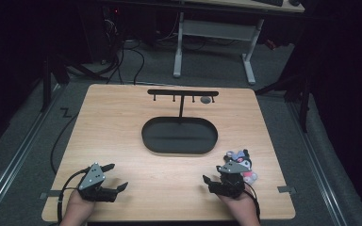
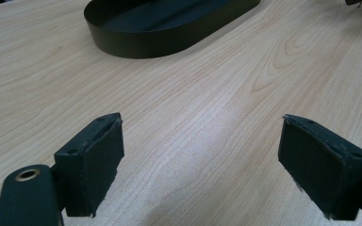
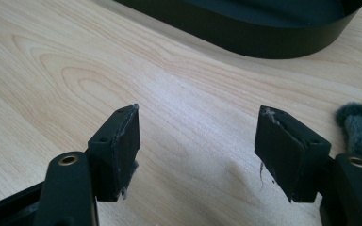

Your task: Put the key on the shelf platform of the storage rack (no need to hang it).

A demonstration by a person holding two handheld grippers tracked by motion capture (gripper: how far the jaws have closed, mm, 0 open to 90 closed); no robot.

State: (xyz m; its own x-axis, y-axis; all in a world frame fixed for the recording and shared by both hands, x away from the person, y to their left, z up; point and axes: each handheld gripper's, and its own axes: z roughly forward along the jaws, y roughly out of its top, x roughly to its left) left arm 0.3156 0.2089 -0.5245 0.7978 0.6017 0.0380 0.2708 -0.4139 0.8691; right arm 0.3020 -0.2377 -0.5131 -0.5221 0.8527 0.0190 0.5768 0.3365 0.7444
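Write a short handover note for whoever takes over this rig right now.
Left tongs: open, empty, low over bare table at the near left.
Right tongs: open, empty, at the near right, just beside the plush toy, not gripping it.
The plush toy lies on the table right of the black oval tray. A hook stand rises from the tray; a small grey thing hangs from one hook.
Done: nothing picked up yet.
Left: probably grasp the toy and move it to the tray or a hook.
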